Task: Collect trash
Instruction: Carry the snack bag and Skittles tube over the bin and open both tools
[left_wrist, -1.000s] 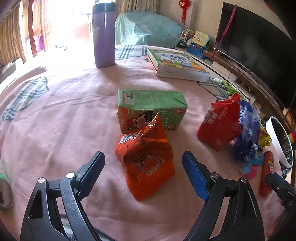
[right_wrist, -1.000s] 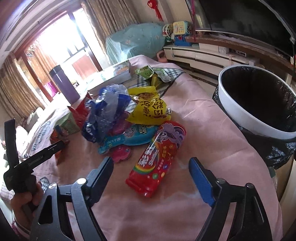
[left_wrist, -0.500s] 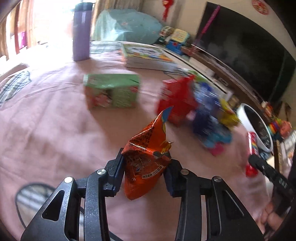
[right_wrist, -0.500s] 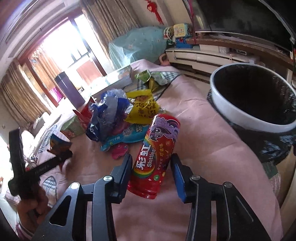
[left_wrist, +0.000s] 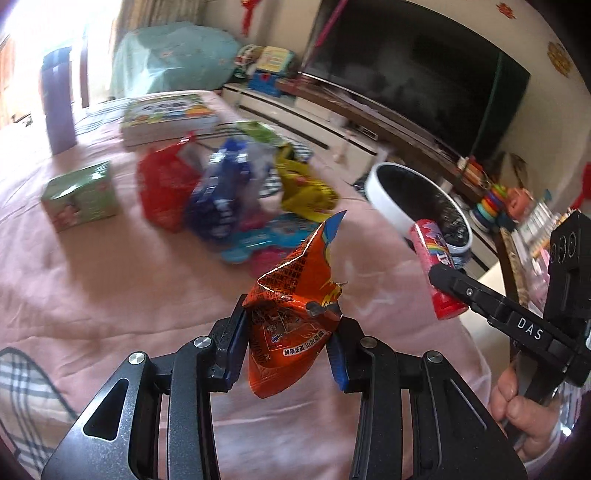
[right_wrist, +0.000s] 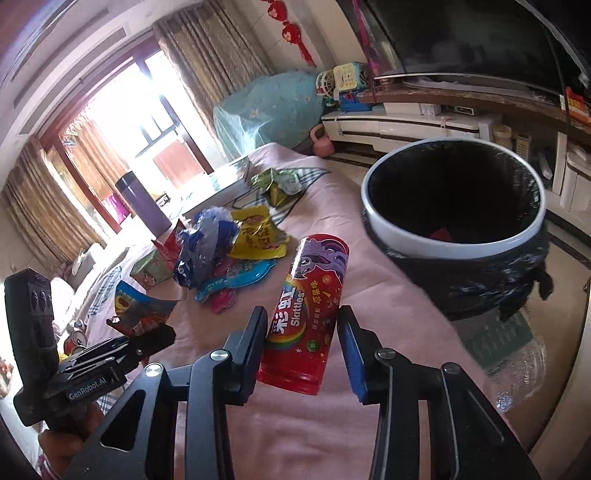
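Observation:
My left gripper (left_wrist: 286, 347) is shut on an orange snack bag (left_wrist: 295, 317) and holds it above the pink tablecloth (left_wrist: 110, 280). My right gripper (right_wrist: 303, 347) is shut on a red Skittles tube (right_wrist: 306, 314), lifted off the cloth; the tube also shows in the left wrist view (left_wrist: 436, 273). A white-rimmed bin with a black liner (right_wrist: 454, 243) stands beside the table to the right, also in the left wrist view (left_wrist: 388, 192). A pile of wrappers, red (left_wrist: 162, 184), blue (left_wrist: 218, 192), yellow (left_wrist: 306, 188) and light blue (left_wrist: 258, 240), lies mid-table.
A green carton (left_wrist: 81, 199), a stack of books (left_wrist: 166, 118) and a purple flask (left_wrist: 57, 99) stand on the far side of the table. A TV (left_wrist: 413, 81) on a low cabinet lies beyond the bin. A drink can (right_wrist: 75, 338) sits at far left.
Both grippers closed on their items, the left on the orange bag and the right on the Skittles tube, lifted them, and swung right toward the bin.

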